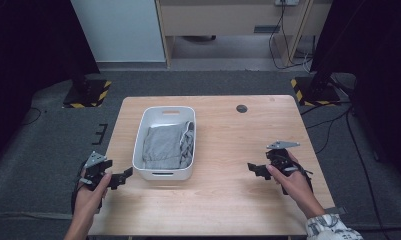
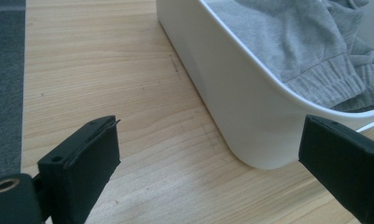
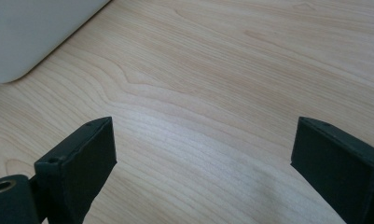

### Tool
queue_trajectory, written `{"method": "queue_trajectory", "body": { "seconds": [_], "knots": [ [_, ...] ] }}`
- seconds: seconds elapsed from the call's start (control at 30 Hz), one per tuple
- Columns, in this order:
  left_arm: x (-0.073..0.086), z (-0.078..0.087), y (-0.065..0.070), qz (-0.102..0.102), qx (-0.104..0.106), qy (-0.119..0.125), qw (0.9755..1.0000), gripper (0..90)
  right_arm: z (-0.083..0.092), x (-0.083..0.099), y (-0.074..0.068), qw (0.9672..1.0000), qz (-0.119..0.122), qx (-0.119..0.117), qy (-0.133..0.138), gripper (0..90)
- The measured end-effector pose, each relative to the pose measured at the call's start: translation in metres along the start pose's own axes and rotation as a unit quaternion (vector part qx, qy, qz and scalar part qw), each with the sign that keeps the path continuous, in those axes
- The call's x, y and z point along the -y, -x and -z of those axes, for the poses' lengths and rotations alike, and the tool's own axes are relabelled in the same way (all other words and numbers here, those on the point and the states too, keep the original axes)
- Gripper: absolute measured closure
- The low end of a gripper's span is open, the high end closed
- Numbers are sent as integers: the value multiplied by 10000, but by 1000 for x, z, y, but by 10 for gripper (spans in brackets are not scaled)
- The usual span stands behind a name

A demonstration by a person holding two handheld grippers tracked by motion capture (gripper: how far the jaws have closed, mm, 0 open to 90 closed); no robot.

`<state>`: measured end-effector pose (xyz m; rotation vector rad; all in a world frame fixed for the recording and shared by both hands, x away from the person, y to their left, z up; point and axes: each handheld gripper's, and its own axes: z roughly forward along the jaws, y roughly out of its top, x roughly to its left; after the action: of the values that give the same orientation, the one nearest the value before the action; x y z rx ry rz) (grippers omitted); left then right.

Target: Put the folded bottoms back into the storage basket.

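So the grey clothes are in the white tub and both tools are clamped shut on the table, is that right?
Not quite. The grey clothes are in the white tub, but both tools are open: the left tool and right tool each show jaws spread wide in their own gripper views.

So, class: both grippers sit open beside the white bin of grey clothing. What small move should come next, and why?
Probably lift the left gripper over the white bin's rim toward the grey garment; it is open, empty and nearest, just outside the near corner.
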<state>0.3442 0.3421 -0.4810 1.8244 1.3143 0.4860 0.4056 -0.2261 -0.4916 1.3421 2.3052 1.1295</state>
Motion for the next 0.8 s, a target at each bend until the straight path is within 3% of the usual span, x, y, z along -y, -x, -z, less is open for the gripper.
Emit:
{"method": "queue_trajectory", "body": {
  "seconds": [0.3, 0.8],
  "knots": [
    [12, -2, -9, -39, -94, -161, 9998, 45, 3, 25, 11, 9997, -191, 123, -70, 66],
    [33, -22, -17, -24, -194, -531, 9984, 45, 6, 51, 23, 9989, -294, 311, -208, 64]
  ]
}}
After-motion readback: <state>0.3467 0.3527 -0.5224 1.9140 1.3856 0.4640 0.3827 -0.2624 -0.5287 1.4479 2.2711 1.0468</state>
